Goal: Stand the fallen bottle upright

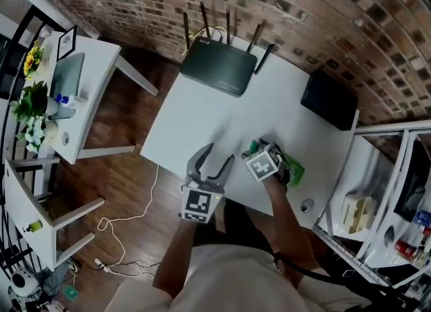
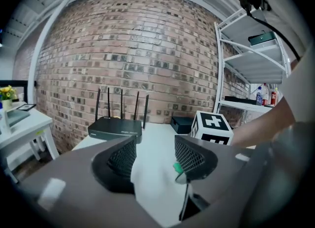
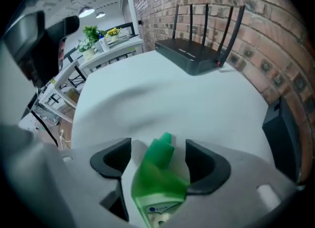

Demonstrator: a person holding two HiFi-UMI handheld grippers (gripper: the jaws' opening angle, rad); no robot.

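A green bottle (image 3: 157, 173) lies on its side on the white table (image 3: 172, 99), cap pointing away from me. My right gripper (image 3: 158, 155) points steeply down over it, open, with the bottle's neck and shoulder between the jaws; the right pad is close against the body and a gap shows at the left pad. In the head view the bottle (image 1: 293, 169) sits near the table's front right, partly under the right gripper (image 1: 273, 162). My left gripper (image 1: 217, 159) hovers open and empty at the front edge, to the left of the bottle. Its own view shows the green cap (image 2: 178, 167).
A black router (image 1: 219, 65) with antennas stands at the table's far edge, and a black box (image 1: 328, 98) at the far right corner. A metal shelf (image 1: 397, 203) with goods is on the right, a side table (image 1: 81, 81) with plants on the left.
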